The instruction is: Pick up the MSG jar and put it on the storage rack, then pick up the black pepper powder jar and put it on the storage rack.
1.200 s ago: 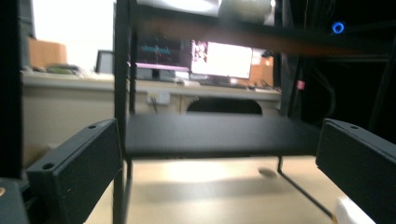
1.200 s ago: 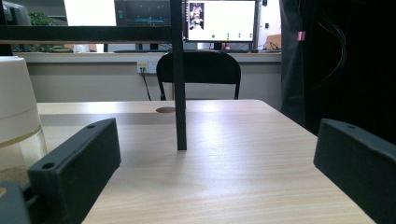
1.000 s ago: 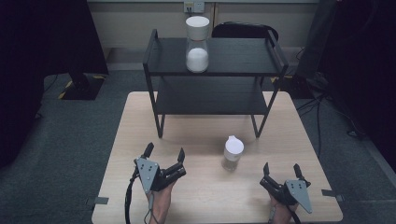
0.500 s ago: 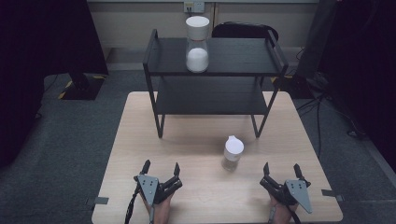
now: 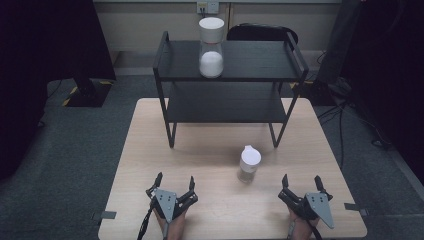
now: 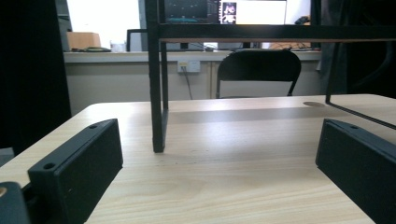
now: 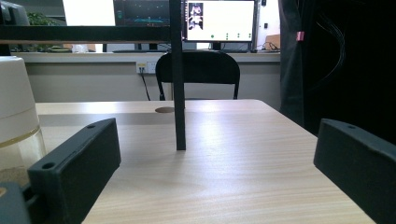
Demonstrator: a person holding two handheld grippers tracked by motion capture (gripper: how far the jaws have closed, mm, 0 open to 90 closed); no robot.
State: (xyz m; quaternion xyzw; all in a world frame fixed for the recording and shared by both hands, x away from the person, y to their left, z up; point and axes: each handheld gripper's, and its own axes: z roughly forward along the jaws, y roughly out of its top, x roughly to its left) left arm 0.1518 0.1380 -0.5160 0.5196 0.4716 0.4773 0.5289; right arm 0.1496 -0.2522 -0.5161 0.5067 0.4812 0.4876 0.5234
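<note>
small jar [image 5: 248, 163] between grippers, nearer right gripper [image 5: 301, 183]

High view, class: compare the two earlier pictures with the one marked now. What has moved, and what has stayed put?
The left gripper drew back toward the table's near edge, jaws open and empty throughout. The right gripper kept its place, also open. The small lidded jar on the table and the tall canister on the black shelf did not move. Nothing was gripped or released.
</note>
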